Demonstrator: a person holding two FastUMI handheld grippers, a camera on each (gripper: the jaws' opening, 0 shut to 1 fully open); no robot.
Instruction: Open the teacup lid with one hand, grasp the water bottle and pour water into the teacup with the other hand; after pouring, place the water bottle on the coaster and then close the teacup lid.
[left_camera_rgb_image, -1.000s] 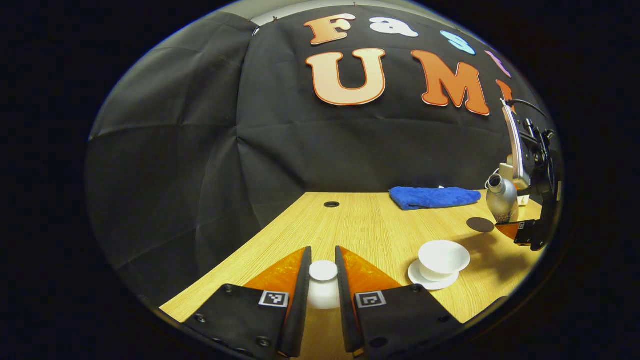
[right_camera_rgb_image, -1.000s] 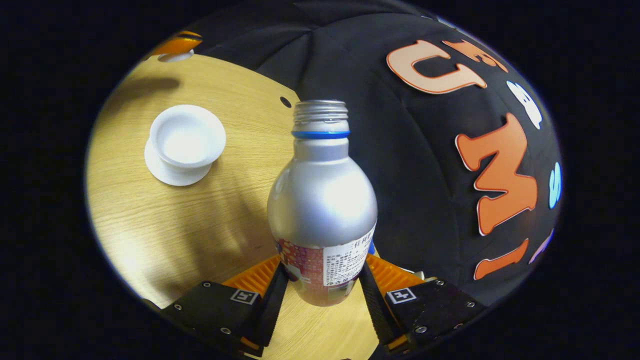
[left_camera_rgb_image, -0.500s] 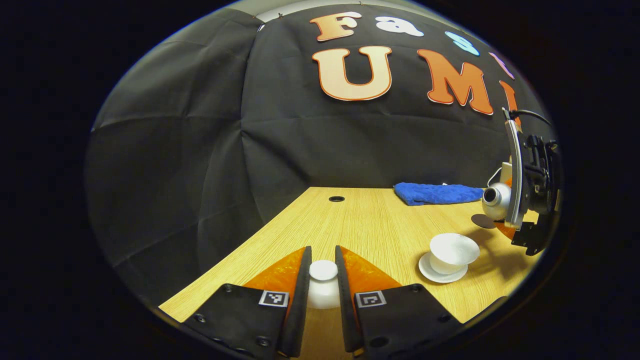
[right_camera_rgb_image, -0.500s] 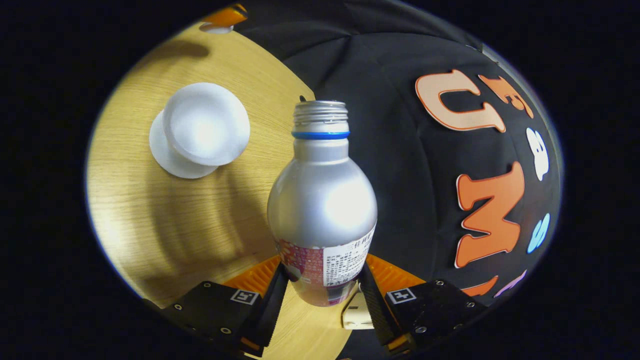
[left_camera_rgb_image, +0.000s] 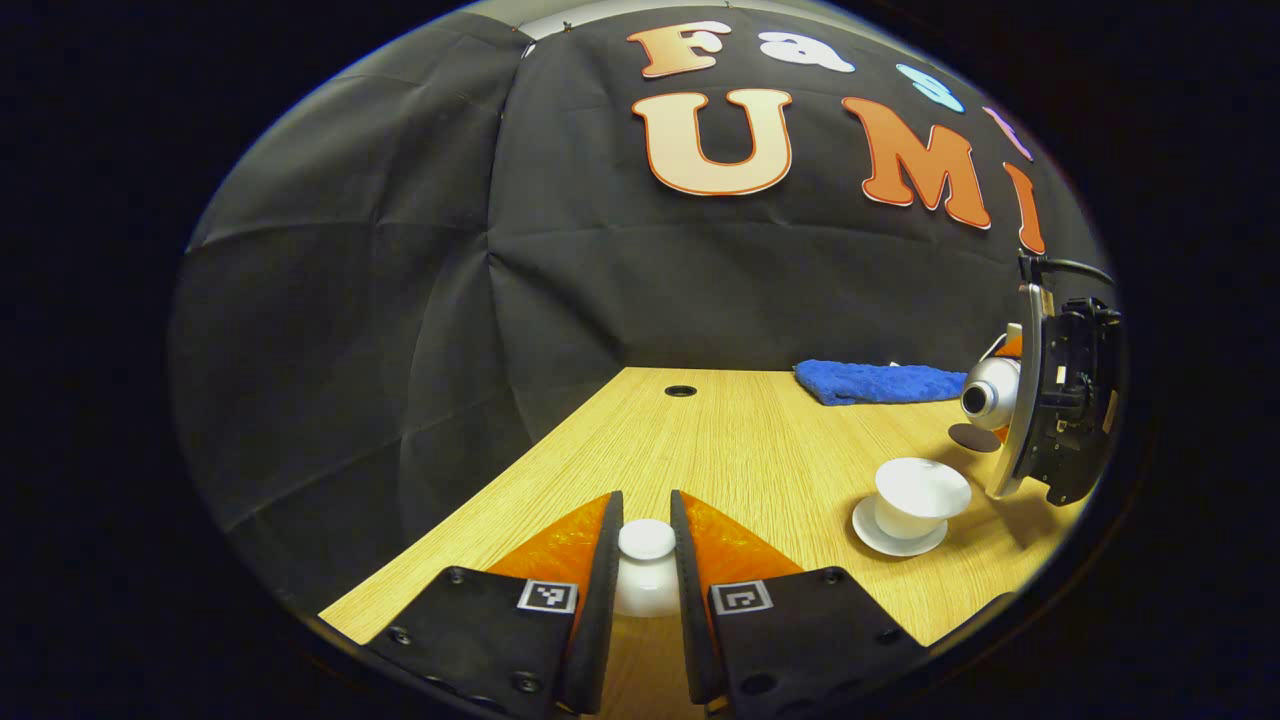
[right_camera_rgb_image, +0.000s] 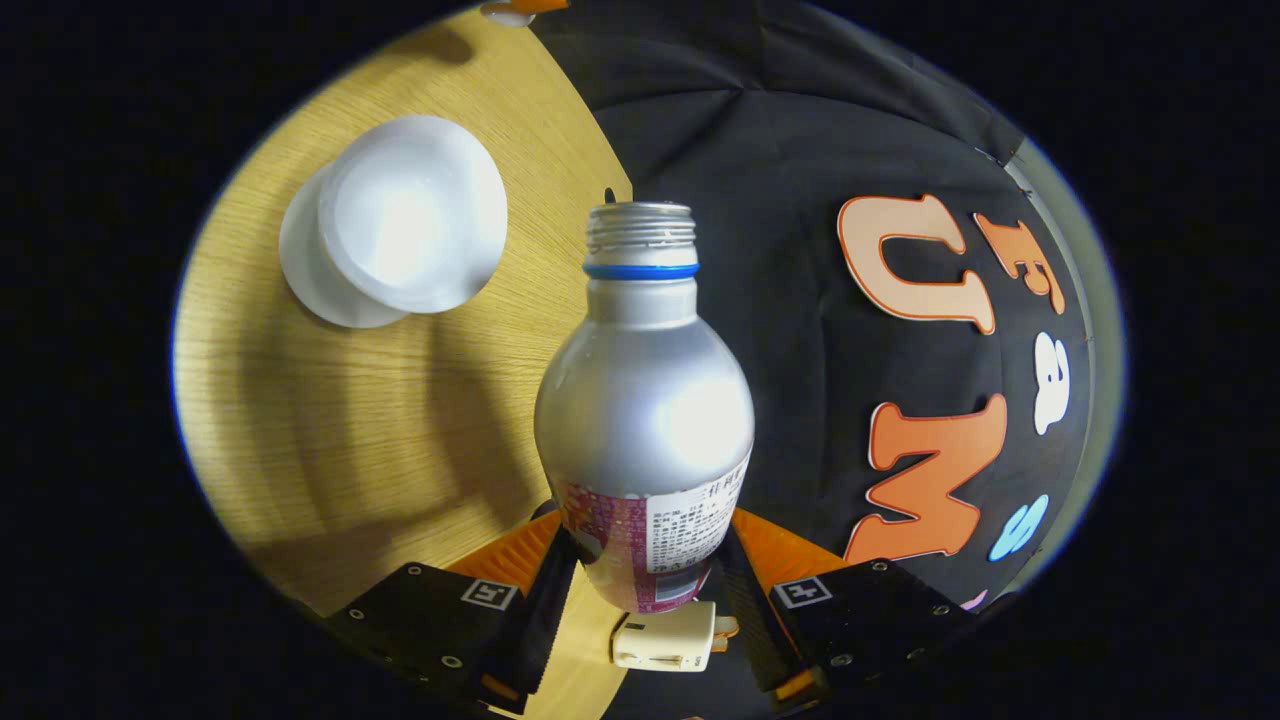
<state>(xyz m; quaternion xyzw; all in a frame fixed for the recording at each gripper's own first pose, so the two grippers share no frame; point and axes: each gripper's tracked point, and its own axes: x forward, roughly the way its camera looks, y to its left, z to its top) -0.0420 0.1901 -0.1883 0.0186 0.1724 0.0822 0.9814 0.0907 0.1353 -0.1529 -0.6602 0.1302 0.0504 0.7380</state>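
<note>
1. The surface (left_camera_rgb_image: 720, 450) is a pale wood-grain top, lit warm, and its far edge meets the black cloth wall (left_camera_rgb_image: 380, 300) of the booth.
2. A round, dark cable hole (left_camera_rgb_image: 680, 391) is cut into the surface close to that far edge.
3. A blue towel (left_camera_rgb_image: 878, 381) lies rumpled and flat at the back of the surface, right against the wall and to the right of the hole.
4. In the right gripper view a small cream-coloured plug or adapter (right_camera_rgb_image: 665, 645) sits low down at the edge of the surface (right_camera_rgb_image: 330, 430); what it is joined to I cannot tell.
</note>
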